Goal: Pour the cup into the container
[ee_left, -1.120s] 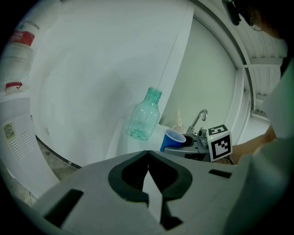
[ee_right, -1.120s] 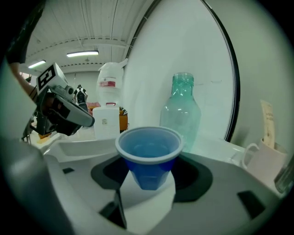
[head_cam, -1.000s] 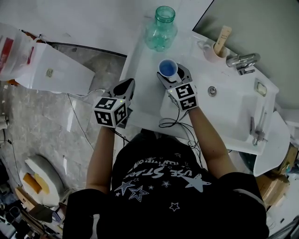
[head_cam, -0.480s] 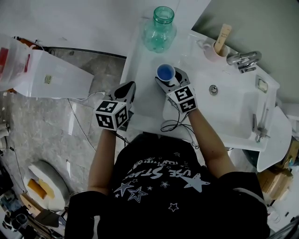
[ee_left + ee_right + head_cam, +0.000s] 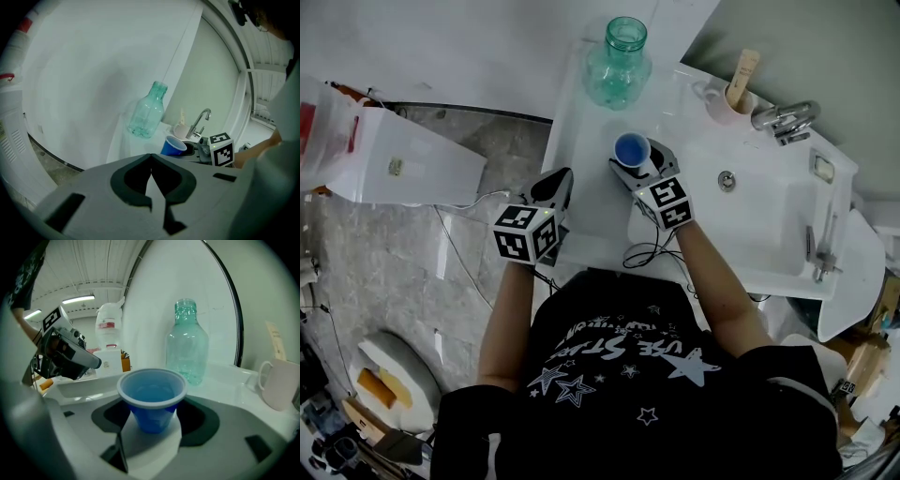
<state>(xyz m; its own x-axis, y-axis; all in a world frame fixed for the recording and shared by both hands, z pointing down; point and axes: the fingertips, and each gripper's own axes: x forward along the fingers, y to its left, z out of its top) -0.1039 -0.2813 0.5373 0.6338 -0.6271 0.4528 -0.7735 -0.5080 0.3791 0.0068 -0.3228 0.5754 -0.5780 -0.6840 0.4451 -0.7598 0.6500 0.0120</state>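
A: Bright from overhead?
B: Evenly and softly lit across the head view; pale glare off the white counter [image 5: 581, 141], faint shadows only.
A: And through the gripper views?
B: Dimmer, grey-green, bowed and darkened toward the corners; lit by ceiling tubes [image 5: 77, 299]; sharp on the blue cup [image 5: 152, 397], blurred nearest the lens.

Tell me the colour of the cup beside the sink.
Blue cup, pale rim; clearest in the right gripper view.

Cup [image 5: 632, 149] on counter [image 5: 581, 183], glass bottle [image 5: 621, 66] behind it. Mug [image 5: 729, 106] w/ stick [image 5: 742, 73] in it to bottle's rt, just beside faucet [image 5: 783, 120]. Sink basin [image 5: 759, 220] rt of cup.
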